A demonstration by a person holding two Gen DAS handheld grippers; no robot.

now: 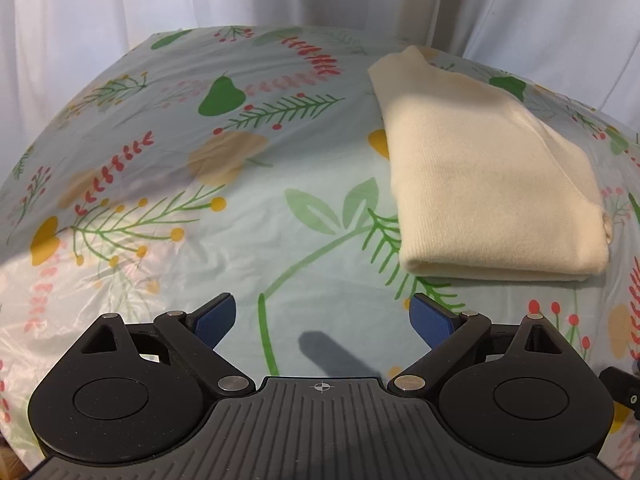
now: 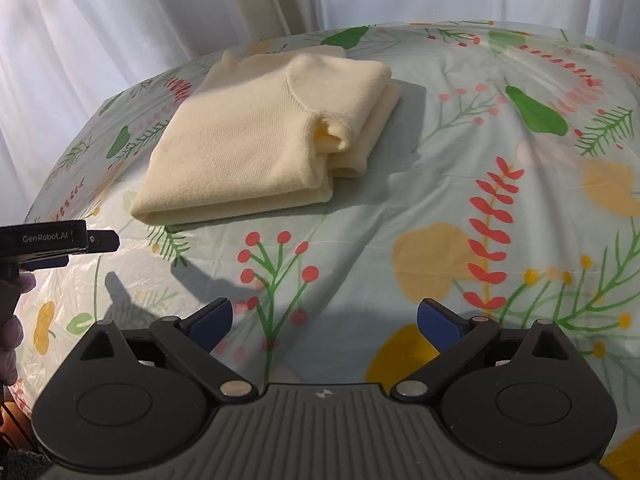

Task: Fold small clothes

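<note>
Both hand-held grippers, left (image 1: 322,320) and right (image 2: 325,324), released; folded cream garment (image 2: 256,140) lies lengthwise away, fold nearest.

In the left wrist view, the folded cream knitted garment (image 1: 492,184) covers part of the pale blue plastic-covered surface printed with leaves, berries and pears (image 1: 248,216), so the print beneath it cannot be seen. The layers tucked under its top panel are hidden. A small black part (image 1: 622,390) at the right edge is cut off, too little to identify. The surface runs out past both side edges.

In the right wrist view, the left claw (image 2: 86,248) enters from the left edge, mostly cut off. A gloved hand (image 2: 12,336) shows only as a dim sliver there. The garment's inner folds are shadowed.
</note>
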